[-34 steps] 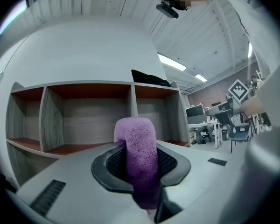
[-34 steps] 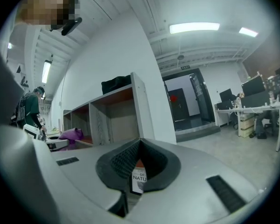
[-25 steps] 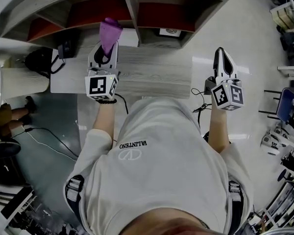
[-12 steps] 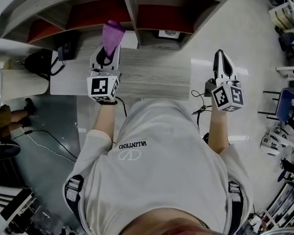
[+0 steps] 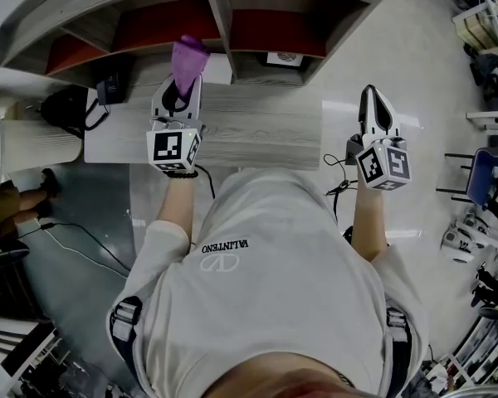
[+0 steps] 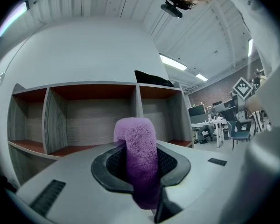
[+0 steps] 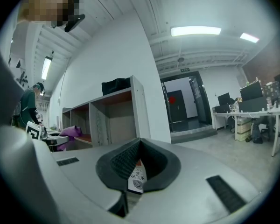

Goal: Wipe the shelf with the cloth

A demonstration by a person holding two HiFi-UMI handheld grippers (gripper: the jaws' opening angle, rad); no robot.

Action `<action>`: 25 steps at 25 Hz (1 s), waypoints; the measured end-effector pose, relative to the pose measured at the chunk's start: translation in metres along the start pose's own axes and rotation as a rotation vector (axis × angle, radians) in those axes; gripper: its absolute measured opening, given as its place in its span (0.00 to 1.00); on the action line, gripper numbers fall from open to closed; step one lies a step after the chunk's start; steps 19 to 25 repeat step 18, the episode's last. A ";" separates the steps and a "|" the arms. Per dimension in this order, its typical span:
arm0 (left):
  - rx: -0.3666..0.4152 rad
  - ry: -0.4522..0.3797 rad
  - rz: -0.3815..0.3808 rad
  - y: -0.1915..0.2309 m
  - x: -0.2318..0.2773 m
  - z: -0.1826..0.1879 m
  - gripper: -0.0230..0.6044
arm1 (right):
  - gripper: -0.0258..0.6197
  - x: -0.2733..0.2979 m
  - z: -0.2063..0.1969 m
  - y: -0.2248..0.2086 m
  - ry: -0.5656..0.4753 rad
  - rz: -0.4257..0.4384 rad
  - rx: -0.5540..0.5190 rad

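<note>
The person stands at a pale wood-grain table (image 5: 261, 131) with a hand-held gripper in each hand, facing a grey shelf (image 5: 220, 11) whose compartments have reddish-brown floors.

The left hand-held gripper (image 5: 181, 88) is clenched on a purple cloth (image 5: 188, 56). In its own view the dark pads press the cloth (image 6: 138, 141) from both sides, and the fabric rises above the left hand-held gripper (image 6: 141, 168) and folds over at the top. The cloth hangs above the far edge of the table, in front of the shelf's middle compartment, close to the upright divider. I can't tell whether it touches the shelf.

The right hand-held gripper (image 5: 373, 98) is held off the table's right end, above the shiny floor. The jaws of the right hand-held gripper (image 7: 139, 143) meet at their tips, and a bit of printed white label (image 7: 136, 177) shows in the hollow between the pads.

A black bag (image 6: 151, 78) lies on top of the shelf.
</note>
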State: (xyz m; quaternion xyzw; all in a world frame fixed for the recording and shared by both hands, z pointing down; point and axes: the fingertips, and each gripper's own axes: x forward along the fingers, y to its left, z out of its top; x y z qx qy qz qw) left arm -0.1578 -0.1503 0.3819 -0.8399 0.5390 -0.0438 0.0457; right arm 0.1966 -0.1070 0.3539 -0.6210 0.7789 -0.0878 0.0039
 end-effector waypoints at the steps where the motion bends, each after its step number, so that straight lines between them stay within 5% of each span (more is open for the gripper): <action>1: 0.000 0.002 0.001 0.000 0.001 -0.001 0.19 | 0.04 0.000 0.000 -0.001 -0.001 -0.003 -0.001; 25: -0.009 0.007 0.003 0.002 0.002 -0.005 0.19 | 0.04 -0.001 -0.001 -0.005 0.000 -0.026 0.007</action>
